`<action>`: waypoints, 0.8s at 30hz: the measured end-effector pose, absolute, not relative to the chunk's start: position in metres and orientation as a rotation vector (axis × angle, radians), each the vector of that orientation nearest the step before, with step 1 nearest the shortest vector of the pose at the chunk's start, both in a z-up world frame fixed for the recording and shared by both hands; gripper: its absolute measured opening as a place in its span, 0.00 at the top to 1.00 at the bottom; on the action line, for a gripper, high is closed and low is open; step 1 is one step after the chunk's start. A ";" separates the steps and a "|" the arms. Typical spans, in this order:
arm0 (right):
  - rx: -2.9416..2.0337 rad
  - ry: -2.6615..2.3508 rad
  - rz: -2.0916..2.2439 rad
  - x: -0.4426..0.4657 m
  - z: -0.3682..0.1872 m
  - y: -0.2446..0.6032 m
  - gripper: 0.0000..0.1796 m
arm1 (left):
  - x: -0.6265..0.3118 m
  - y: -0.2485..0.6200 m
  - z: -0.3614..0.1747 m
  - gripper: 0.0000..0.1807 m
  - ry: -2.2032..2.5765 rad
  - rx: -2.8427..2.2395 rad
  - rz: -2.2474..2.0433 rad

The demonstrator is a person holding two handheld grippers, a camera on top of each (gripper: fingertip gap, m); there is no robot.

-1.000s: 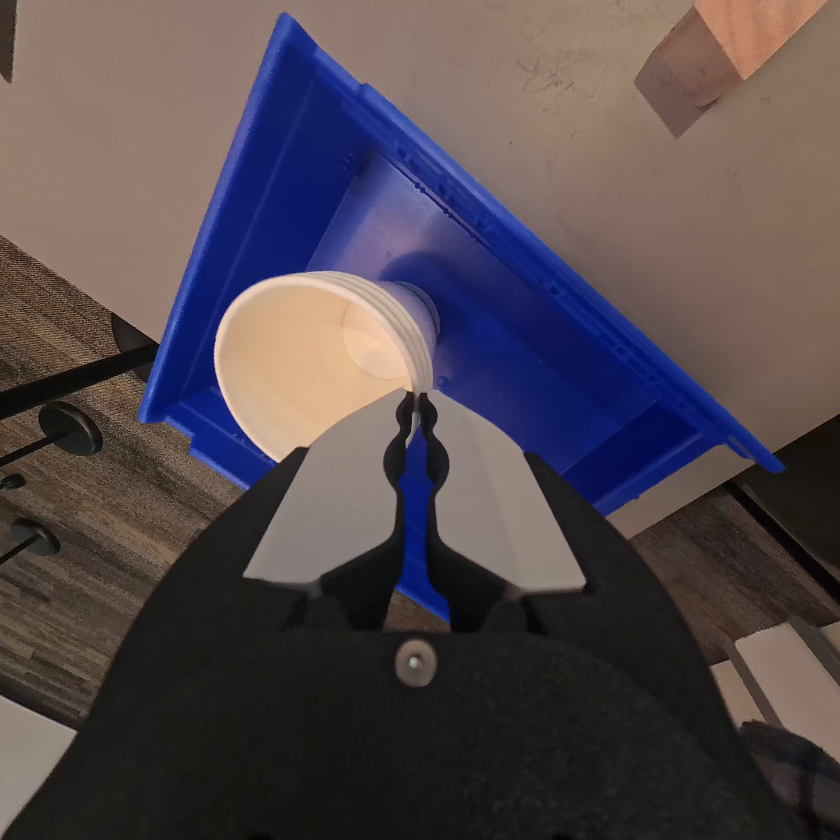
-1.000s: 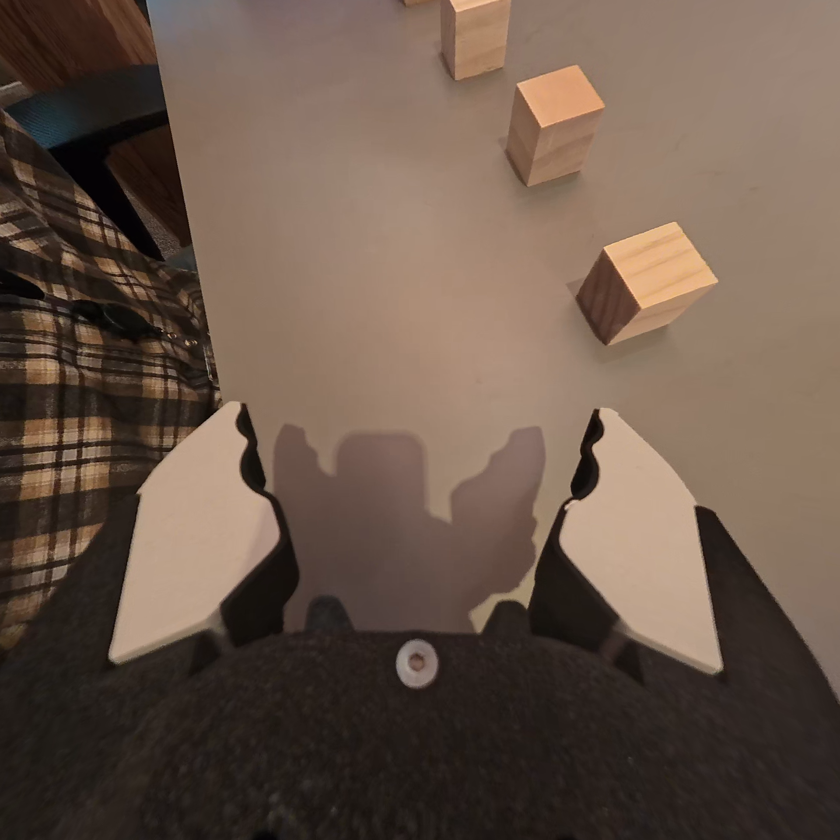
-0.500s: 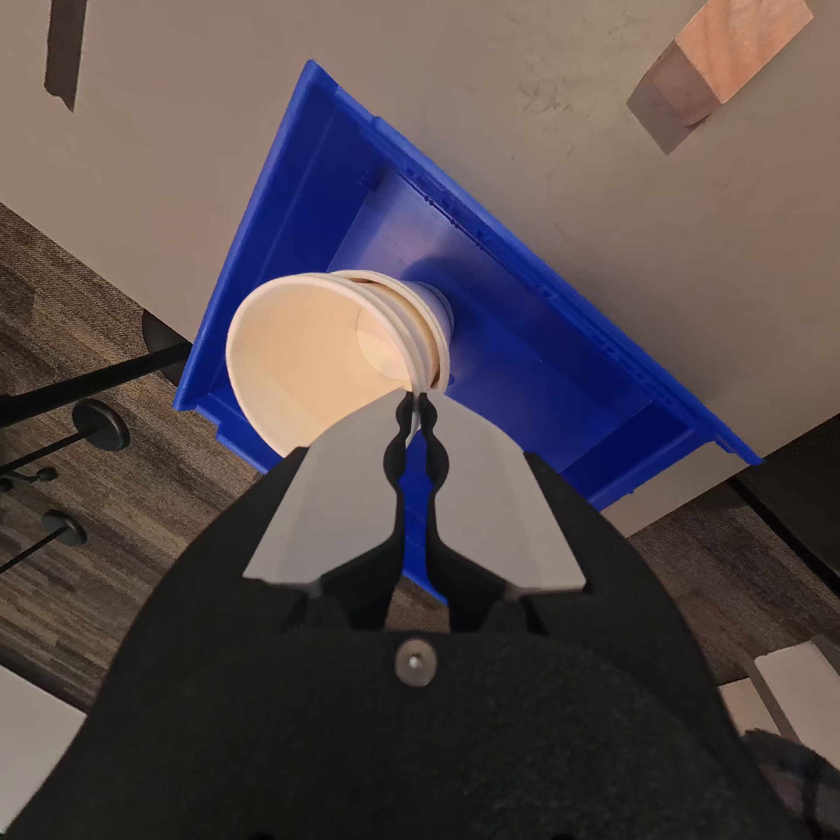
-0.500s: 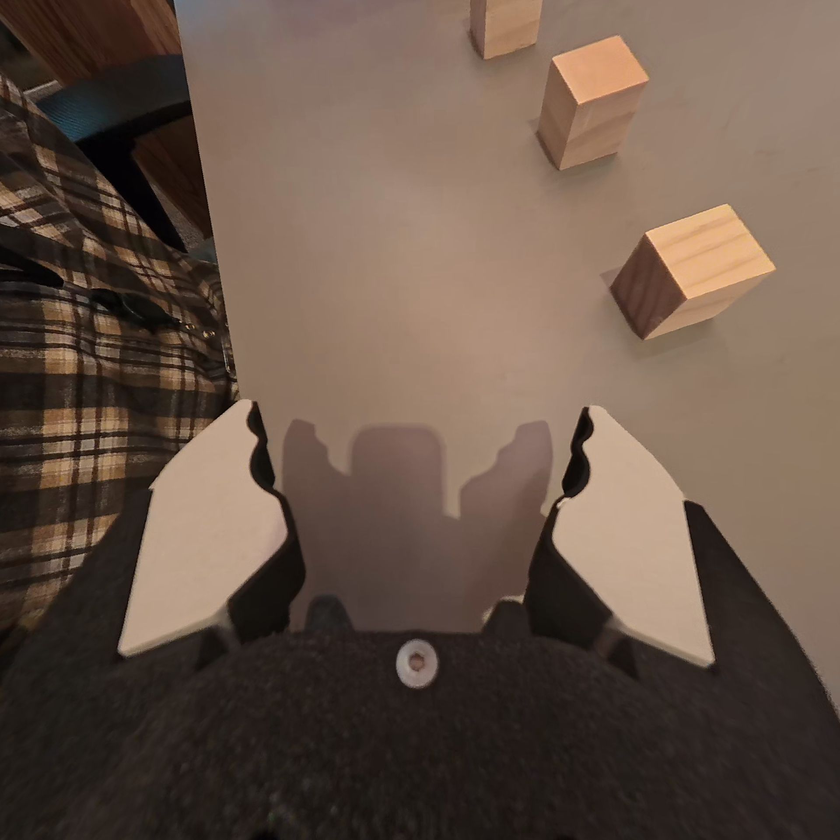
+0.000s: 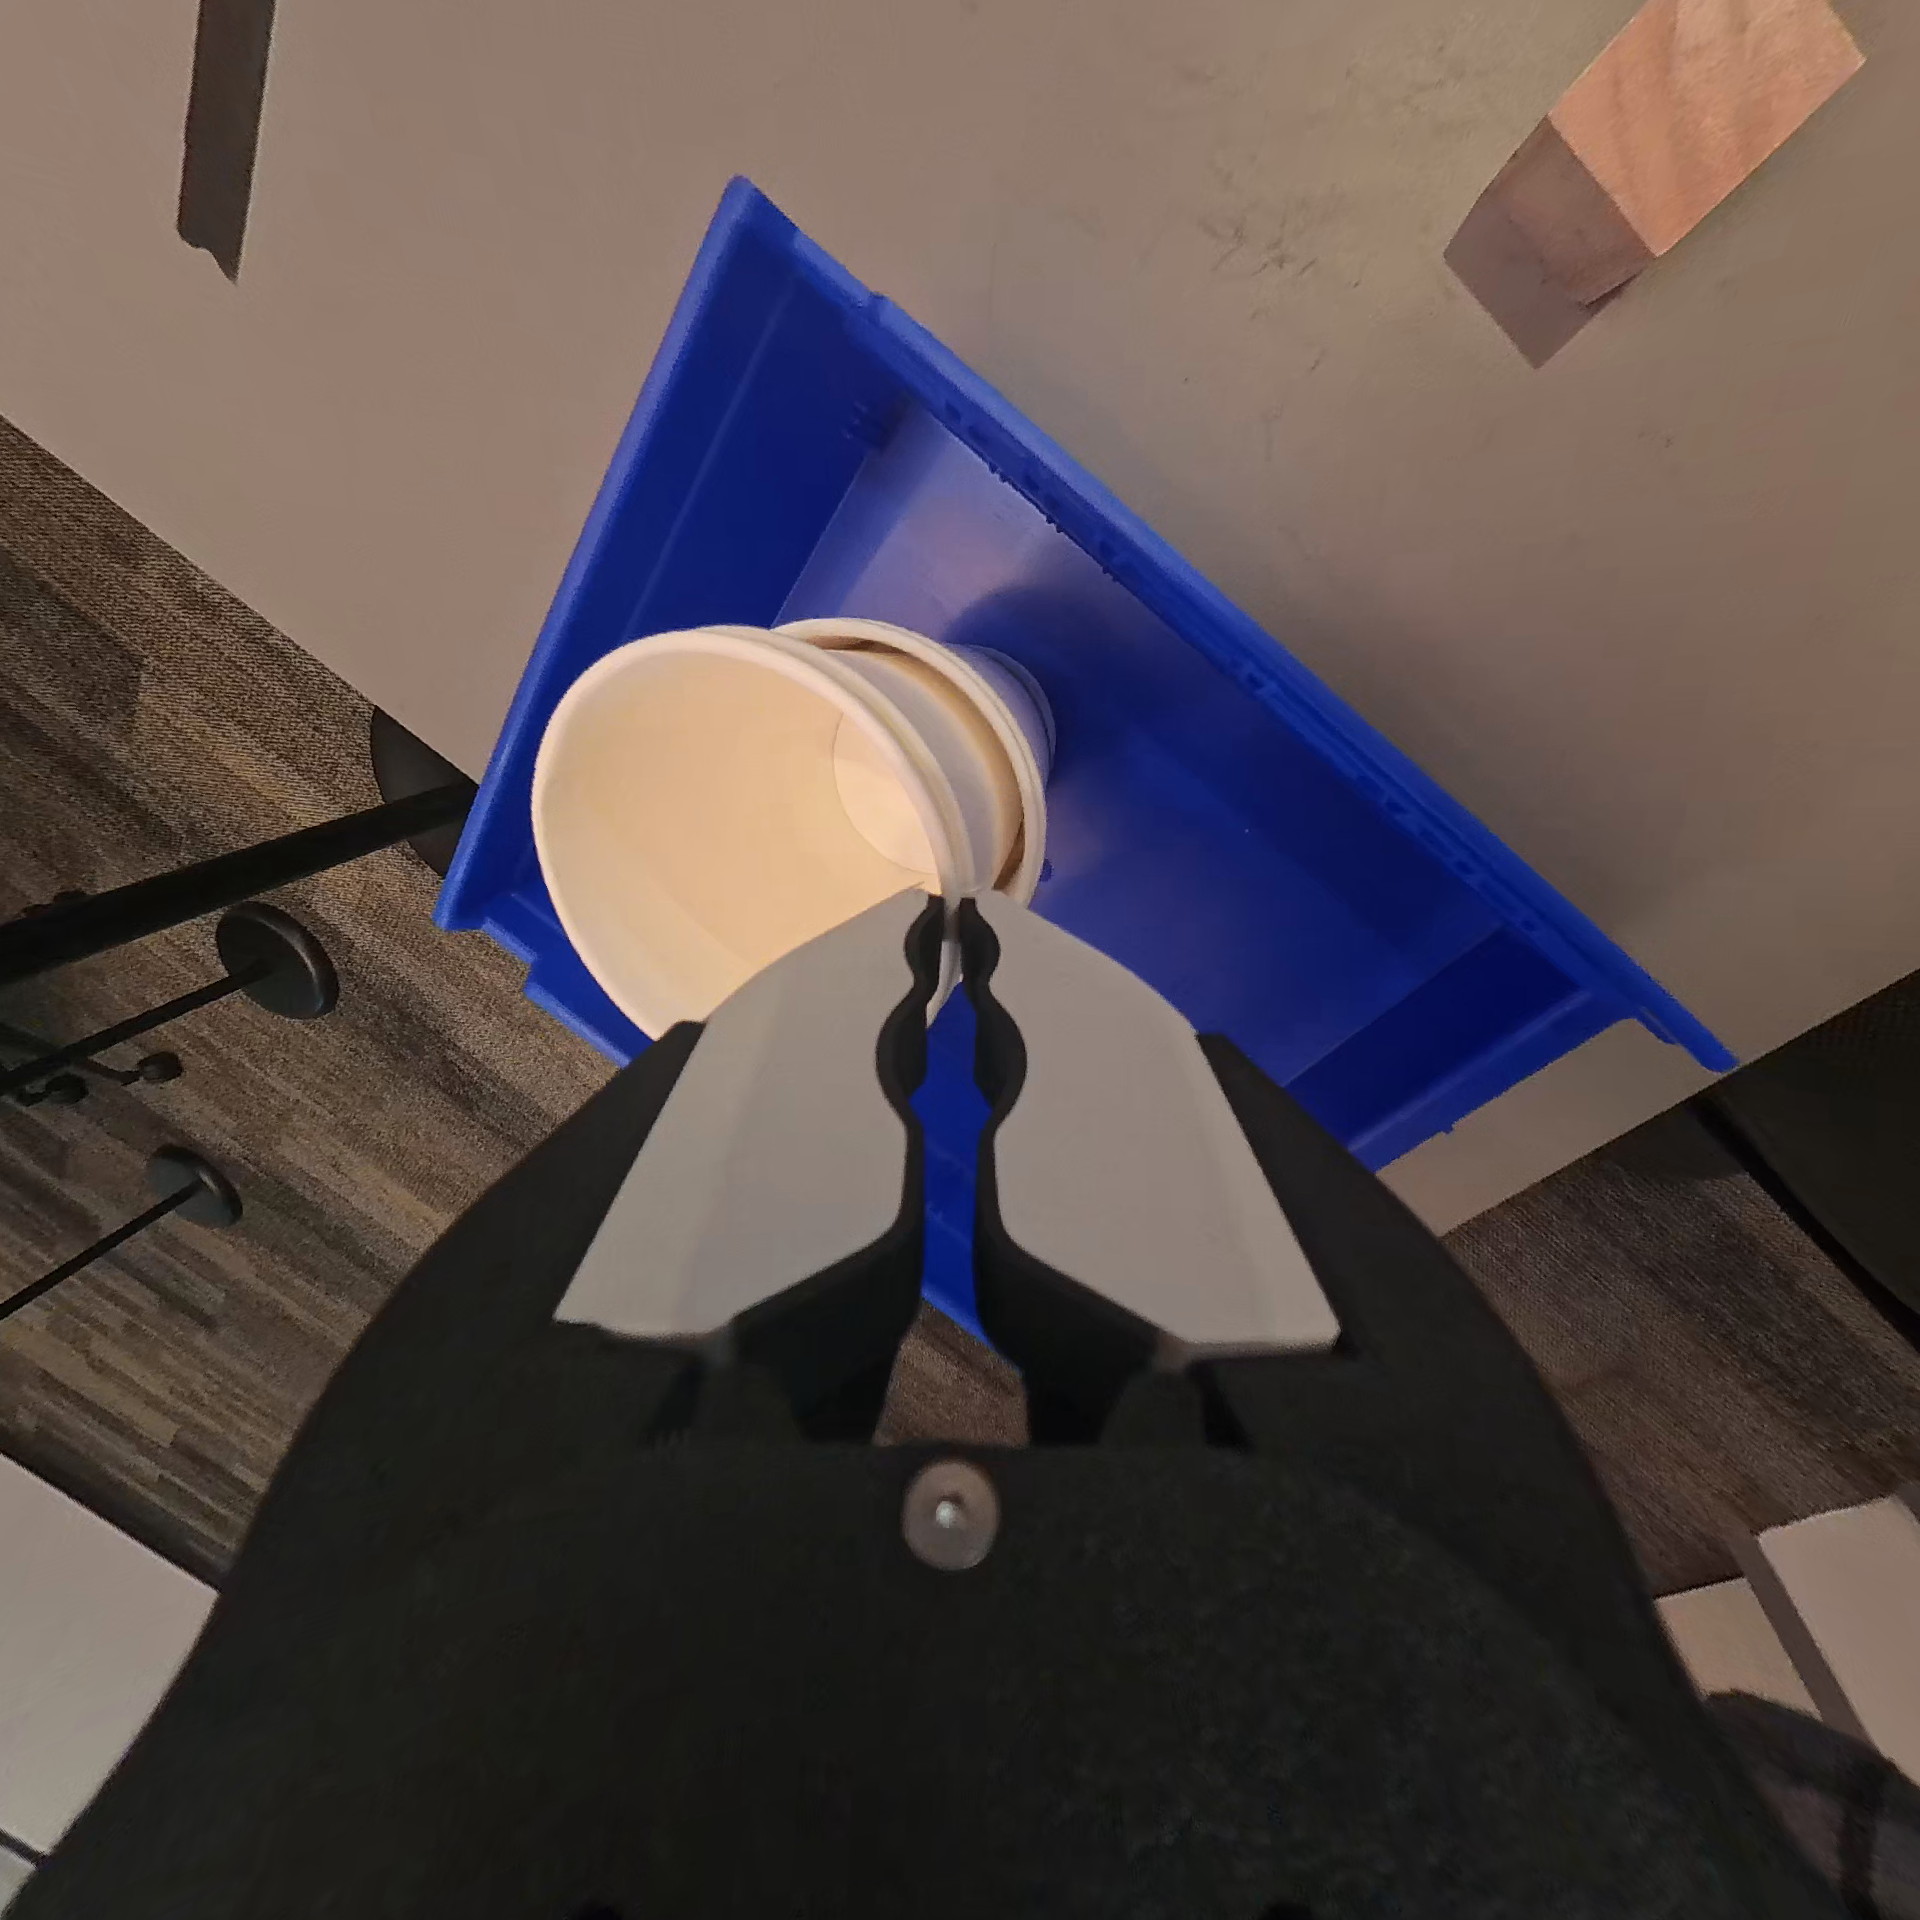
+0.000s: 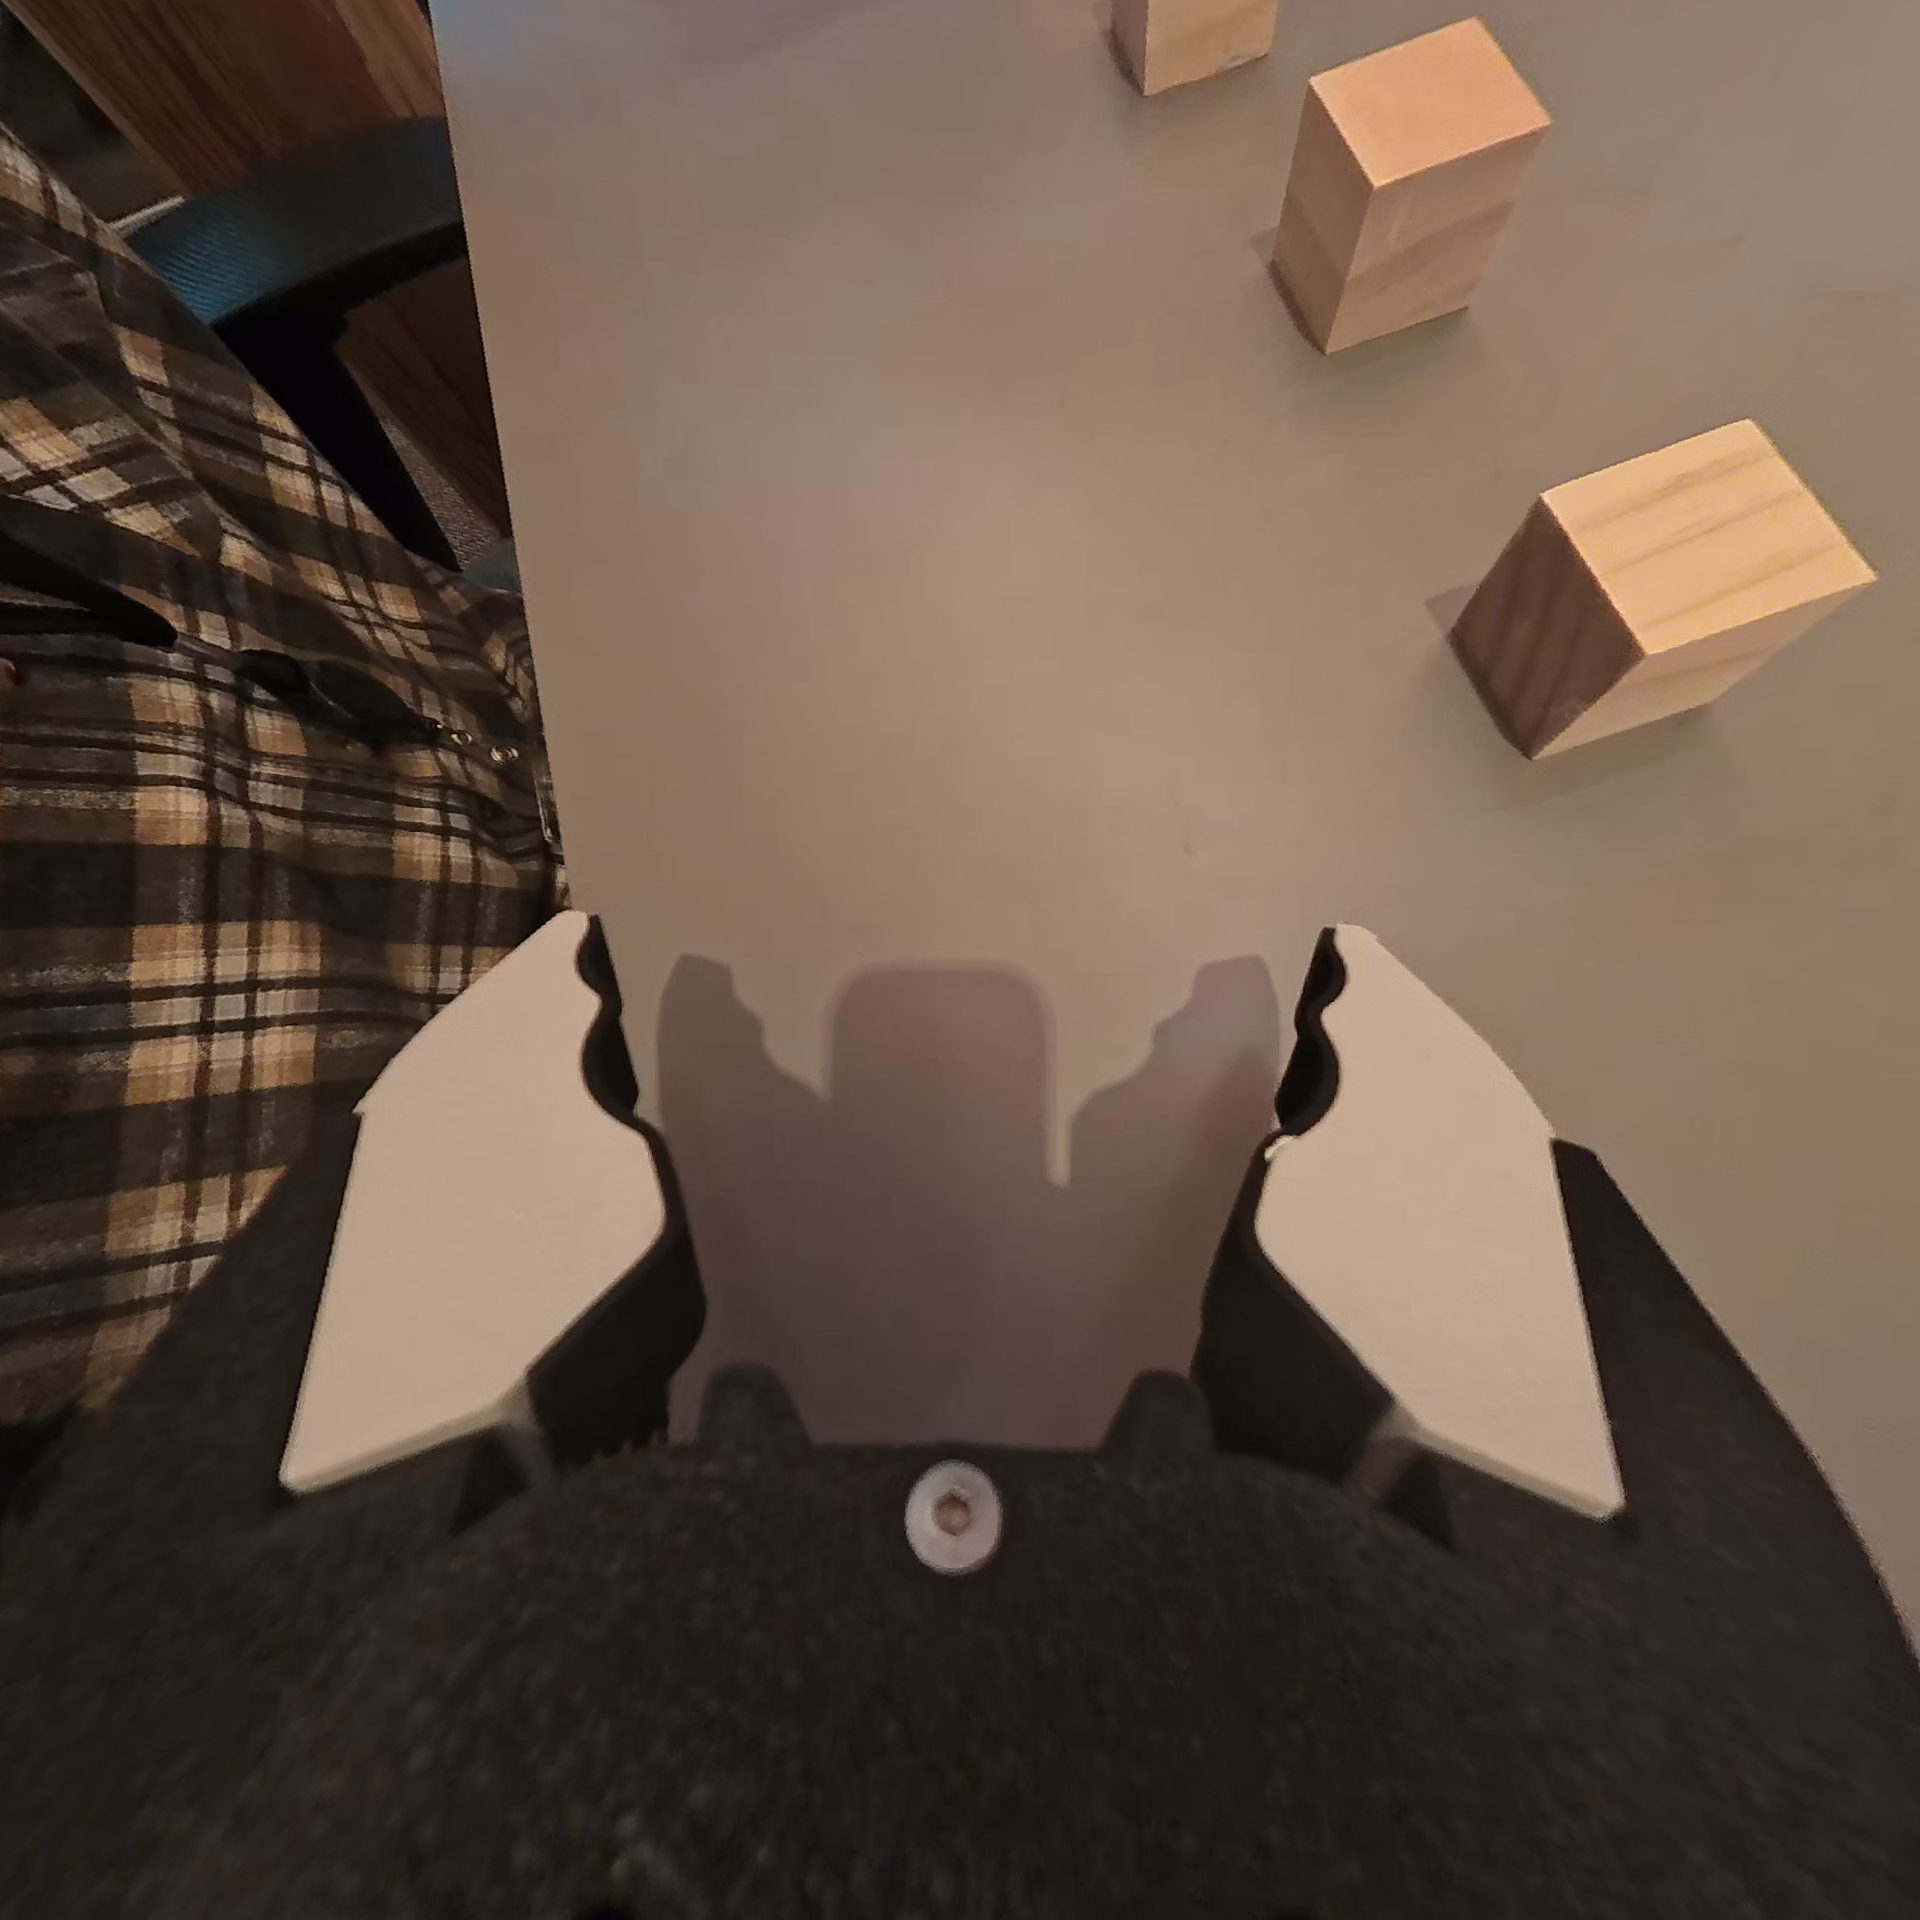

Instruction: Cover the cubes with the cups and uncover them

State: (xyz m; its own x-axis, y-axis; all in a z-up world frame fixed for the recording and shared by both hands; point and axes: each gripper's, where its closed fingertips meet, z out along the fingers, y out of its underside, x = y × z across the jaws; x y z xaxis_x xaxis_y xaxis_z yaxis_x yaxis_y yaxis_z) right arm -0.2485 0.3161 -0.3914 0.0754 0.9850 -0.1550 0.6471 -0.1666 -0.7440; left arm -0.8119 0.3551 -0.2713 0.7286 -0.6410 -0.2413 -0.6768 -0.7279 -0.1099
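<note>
My left gripper (image 5: 953,906) is shut on the rim of the top white paper cup (image 5: 717,821) of a nested stack of cups (image 5: 987,748), held above the blue bin (image 5: 1247,831). The top cup is lifting out of the stack, its mouth facing the camera. A wooden cube (image 5: 1652,166) lies on the grey table at the upper right. My right gripper (image 6: 956,997) is open and empty, low over the table near its left edge. Three wooden cubes stand in a row to its right: near (image 6: 1662,582), middle (image 6: 1408,187), far (image 6: 1195,42).
The blue bin sits at the corner of the grey table (image 5: 1247,208), with wood-pattern floor (image 5: 156,779) and black stand legs (image 5: 208,883) beyond. A person in a plaid shirt (image 6: 208,727) stands by the table's left edge (image 6: 499,520). A dark strip (image 5: 223,125) lies on the table.
The left gripper has risen with the top cup, which has pulled partly out of the stack. The right gripper has drifted left and slightly forward, so the cubes sit farther right in its view.
</note>
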 end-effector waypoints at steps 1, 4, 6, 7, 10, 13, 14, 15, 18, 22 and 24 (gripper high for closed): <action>-1.868 -1.613 0.907 -0.249 -0.392 0.316 0.33 | -0.812 0.354 -0.271 0.98 1.060 -2.744 0.277; -1.873 -1.626 0.916 -0.251 -0.394 0.314 0.33 | -0.811 0.353 -0.268 0.98 1.071 -2.746 0.285; -1.877 -1.638 0.918 -0.251 -0.395 0.312 0.34 | -0.811 0.352 -0.264 0.98 1.067 -2.750 0.282; -1.878 -1.642 0.918 -0.252 -0.396 0.312 0.34 | -0.811 0.351 -0.263 0.98 1.067 -2.754 0.280; -1.874 -1.644 0.925 -0.253 -0.395 0.311 0.34 | -0.810 0.347 -0.263 0.98 1.071 -2.780 0.258; -1.874 -1.645 0.932 -0.254 -0.396 0.311 0.35 | -0.809 0.345 -0.268 0.98 1.072 -2.797 0.234; -1.876 -1.647 0.934 -0.254 -0.396 0.311 0.35 | -0.809 0.345 -0.270 0.98 1.071 -2.805 0.228; -1.877 -1.648 0.935 -0.254 -0.397 0.310 0.35 | -0.810 0.344 -0.272 0.98 1.071 -2.809 0.227; -1.881 -1.654 0.939 -0.254 -0.397 0.309 0.36 | -0.810 0.344 -0.276 0.98 1.058 -2.821 0.205; -1.890 -1.658 0.943 -0.252 -0.399 0.308 0.37 | -0.809 0.343 -0.275 0.98 1.057 -2.825 0.193; -1.888 -1.656 0.950 -0.253 -0.398 0.307 0.37 | -0.808 0.343 -0.273 0.99 1.059 -2.823 0.189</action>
